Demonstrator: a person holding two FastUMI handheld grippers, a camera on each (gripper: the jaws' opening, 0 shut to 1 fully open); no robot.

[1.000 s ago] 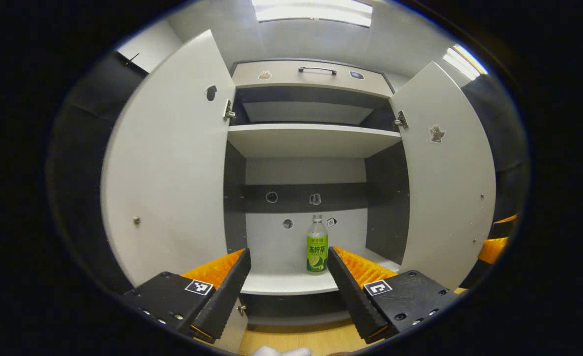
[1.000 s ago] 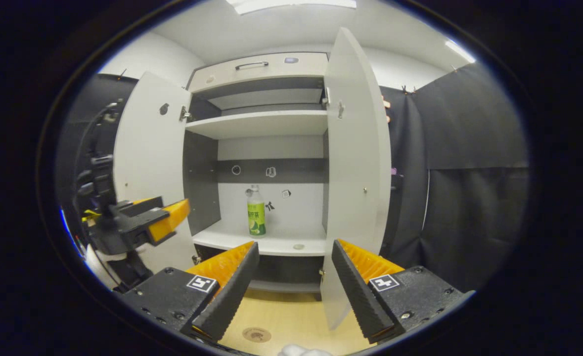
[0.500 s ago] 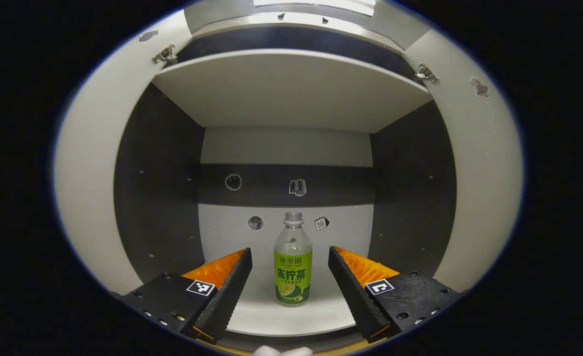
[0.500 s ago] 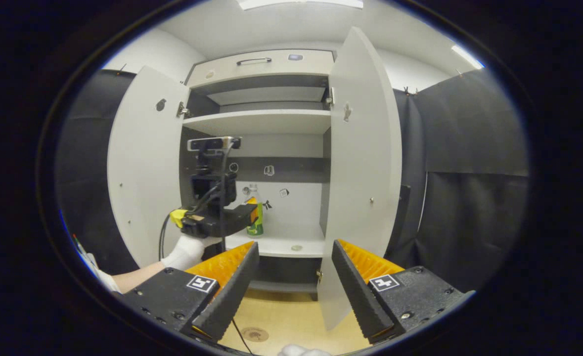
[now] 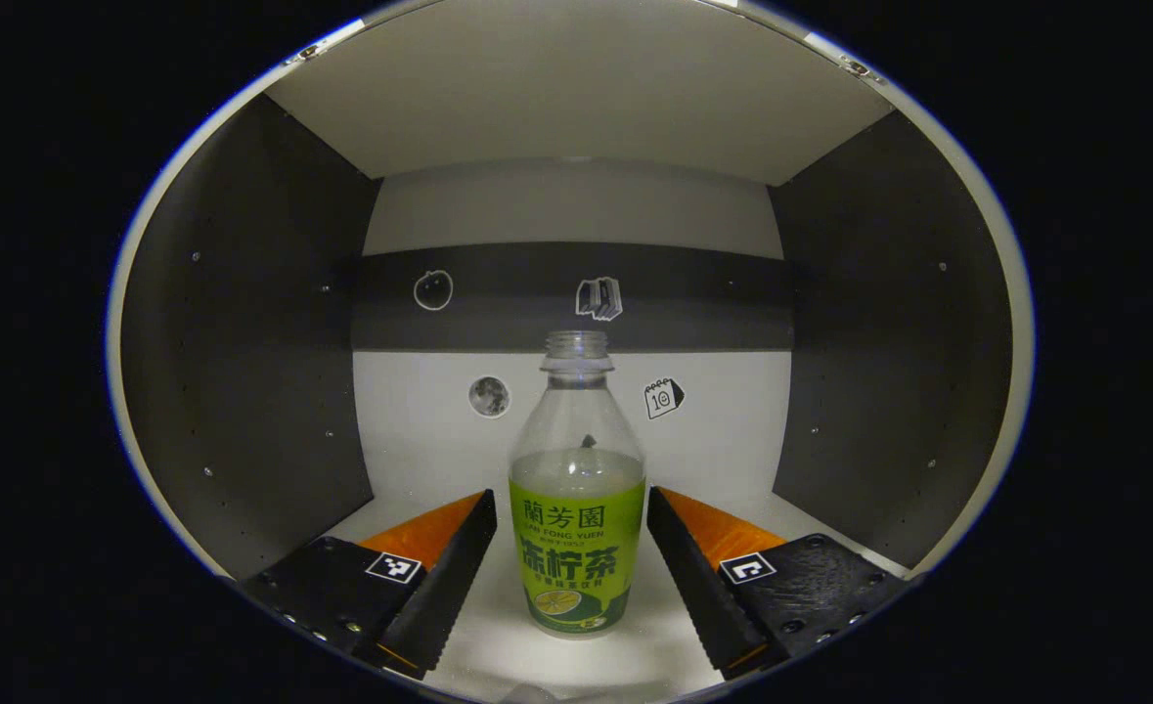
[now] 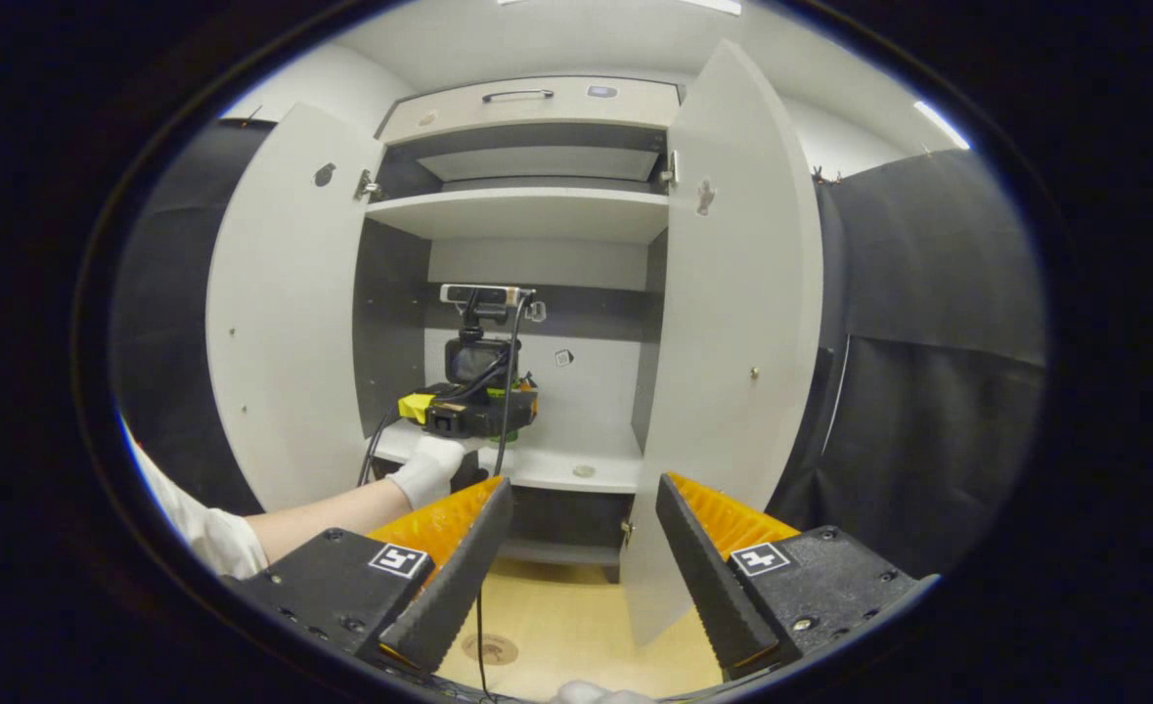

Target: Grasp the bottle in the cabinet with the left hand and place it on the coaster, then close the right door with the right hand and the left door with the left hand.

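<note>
Left gripper is inside the lower cabinet compartment, jaws spread wide. The bottle stands upright between its two fingers, with a gap visible on each side, so neither finger touches it. The bottle rests on the white shelf, has no cap, and is partly filled with pale liquid. Its green label carries Chinese characters and a line of small Latin print. On the back wall, from left to right, are small stickers: an apple outline, a moon, books and a calendar page.

From the right gripper view, a gloved hand holds the left gripper at the shelf. The left door and right door both stand open. The coaster lies on the wooden floor below. The right gripper hovers in front of the cabinet, jaws wide apart and holding nothing.
</note>
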